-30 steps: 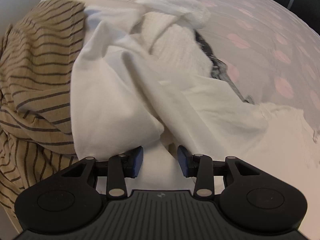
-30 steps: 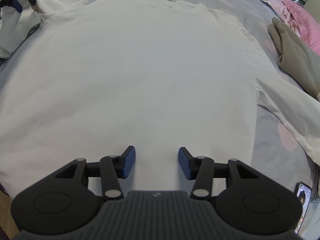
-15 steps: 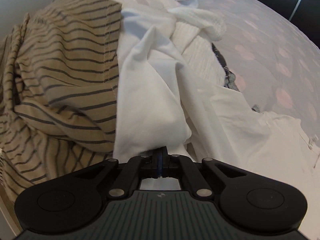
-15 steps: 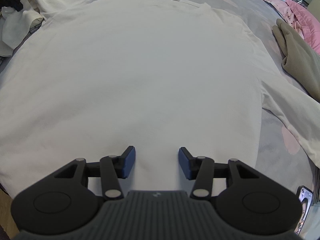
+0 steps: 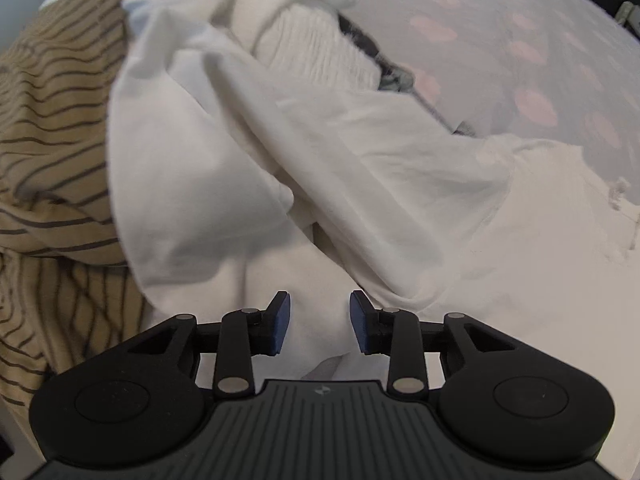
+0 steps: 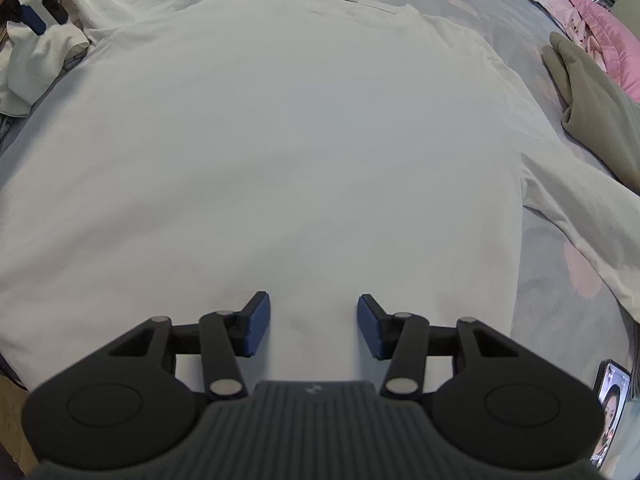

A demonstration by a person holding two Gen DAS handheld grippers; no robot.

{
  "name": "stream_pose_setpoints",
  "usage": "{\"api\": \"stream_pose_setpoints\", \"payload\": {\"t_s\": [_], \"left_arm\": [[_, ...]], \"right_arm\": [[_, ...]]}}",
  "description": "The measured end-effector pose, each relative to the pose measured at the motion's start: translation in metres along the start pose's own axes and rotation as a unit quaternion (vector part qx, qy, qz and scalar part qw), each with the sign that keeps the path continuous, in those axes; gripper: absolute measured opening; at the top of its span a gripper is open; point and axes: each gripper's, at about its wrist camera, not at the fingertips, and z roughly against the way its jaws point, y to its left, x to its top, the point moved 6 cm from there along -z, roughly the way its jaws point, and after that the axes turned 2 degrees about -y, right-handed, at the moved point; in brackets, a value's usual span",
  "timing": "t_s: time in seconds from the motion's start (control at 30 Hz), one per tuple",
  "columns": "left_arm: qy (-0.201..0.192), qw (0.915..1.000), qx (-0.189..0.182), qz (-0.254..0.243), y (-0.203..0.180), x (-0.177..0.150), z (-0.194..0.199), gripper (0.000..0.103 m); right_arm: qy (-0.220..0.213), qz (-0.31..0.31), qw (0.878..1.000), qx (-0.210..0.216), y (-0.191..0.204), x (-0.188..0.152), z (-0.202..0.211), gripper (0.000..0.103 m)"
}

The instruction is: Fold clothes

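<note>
Bedsheet [image 5: 540,40] under white sleeve [image 5: 192,184], now free of just-reopened, empty left tool [image 5: 320,322]; right tool [image 6: 313,326] unchanged, agape, empty.

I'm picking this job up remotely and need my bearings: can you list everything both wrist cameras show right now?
white T-shirt: one, white, spread flat on the bed, collar label at the far end
bedsheet: one, grey with pink spots, under everything
striped garment: one, tan with dark stripes, heaped at left
white clothes: several, crumpled beside the stripes
beige garment: one, at right
pink quilt: one, far right
phone: one, lower right edge
left gripper: jaws just opened, over white cloth, gripping nothing
right gripper: jaws open over the T-shirt hem
</note>
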Motion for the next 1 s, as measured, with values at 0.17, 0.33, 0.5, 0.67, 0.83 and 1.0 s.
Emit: {"api": "stream_pose_setpoints", "payload": {"t_s": [0.17, 0.33, 0.5, 0.67, 0.83, 1.0], "left_arm": [[0.007, 0.9998, 0.018, 0.01, -0.01, 0.001, -0.015, 0.039], [0.009, 0.9974, 0.063, -0.035, -0.025, -0.002, -0.023, 0.041], [0.006, 0.996, 0.078, -0.043, -0.025, -0.005, -0.025, 0.025], [-0.005, 0.9981, 0.039, -0.047, -0.009, -0.011, 0.008, 0.005], [-0.045, 0.9986, -0.01, -0.027, 0.025, -0.01, 0.076, 0.004], [-0.093, 0.995, -0.035, 0.004, 0.067, 0.005, 0.145, 0.003]], "right_arm": [[0.002, -0.007, 1.0, 0.002, -0.002, 0.002, -0.001, 0.052], [0.005, -0.009, 1.0, 0.007, 0.0, 0.005, -0.003, 0.053], [0.006, -0.007, 1.0, 0.011, -0.002, 0.006, -0.004, 0.053], [0.007, -0.006, 1.0, 0.011, -0.004, 0.008, -0.007, 0.053], [0.007, -0.006, 1.0, 0.01, -0.005, 0.007, -0.007, 0.053], [0.006, -0.005, 1.0, 0.006, -0.003, 0.006, -0.006, 0.053]]}}
